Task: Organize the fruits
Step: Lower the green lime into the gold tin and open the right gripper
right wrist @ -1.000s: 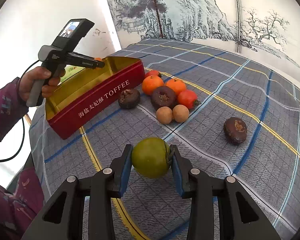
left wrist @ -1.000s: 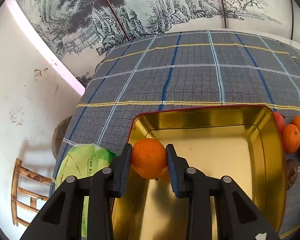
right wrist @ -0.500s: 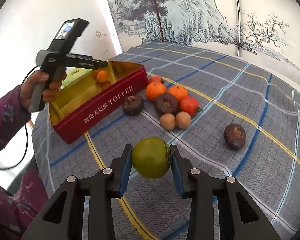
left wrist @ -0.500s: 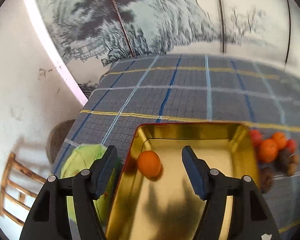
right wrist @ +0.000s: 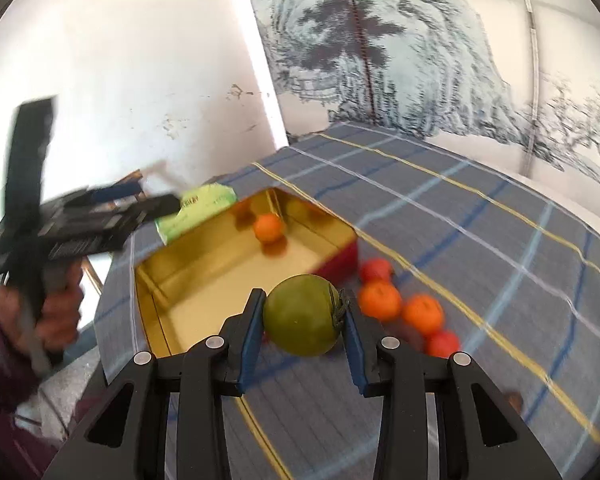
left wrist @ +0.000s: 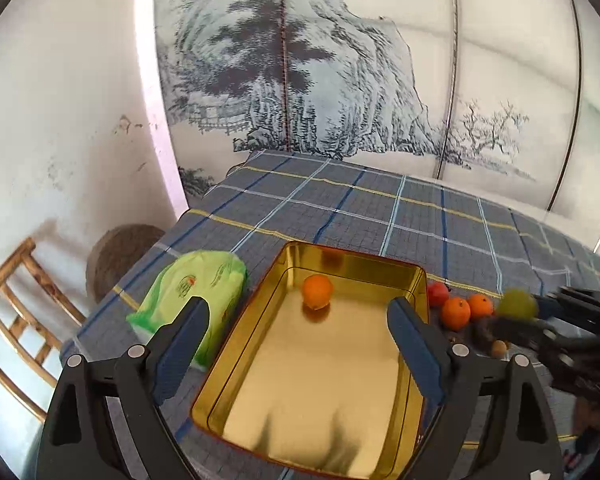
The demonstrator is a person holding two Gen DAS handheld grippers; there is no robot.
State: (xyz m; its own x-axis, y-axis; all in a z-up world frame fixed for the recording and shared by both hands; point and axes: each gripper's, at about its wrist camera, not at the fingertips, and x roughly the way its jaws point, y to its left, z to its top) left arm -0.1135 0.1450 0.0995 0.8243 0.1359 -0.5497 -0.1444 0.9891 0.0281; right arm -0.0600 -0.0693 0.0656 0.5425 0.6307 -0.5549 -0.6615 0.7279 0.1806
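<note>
A gold-lined tin [left wrist: 380, 268] with red outer walls [right wrist: 340, 258] sits on the checked cloth. One small orange [left wrist: 318, 291] [right wrist: 269, 227] lies inside it near the far end. My left gripper [left wrist: 296, 320] hangs above the tin's near half, its jaws opening wide with nothing between them. My right gripper [right wrist: 302, 320] is shut on a green tomato [right wrist: 302, 314] and held in the air beside the tin's right side; the same green tomato [left wrist: 518, 303] shows blurred in the left wrist view. Loose oranges [right wrist: 380, 300] and red fruits [right wrist: 374, 270] lie right of the tin.
A green plastic packet [left wrist: 196, 292] lies left of the tin near the table's edge. A wooden chair [left wrist: 16, 320] and a round stool [left wrist: 120, 248] stand beyond that edge by the white wall. A person's hand [right wrist: 56, 312] holds the left gripper.
The left jaws let go of the orange, which now rests in the tin, and that gripper rose and drew back. The right gripper lifted the green tomato and carried it toward the tin.
</note>
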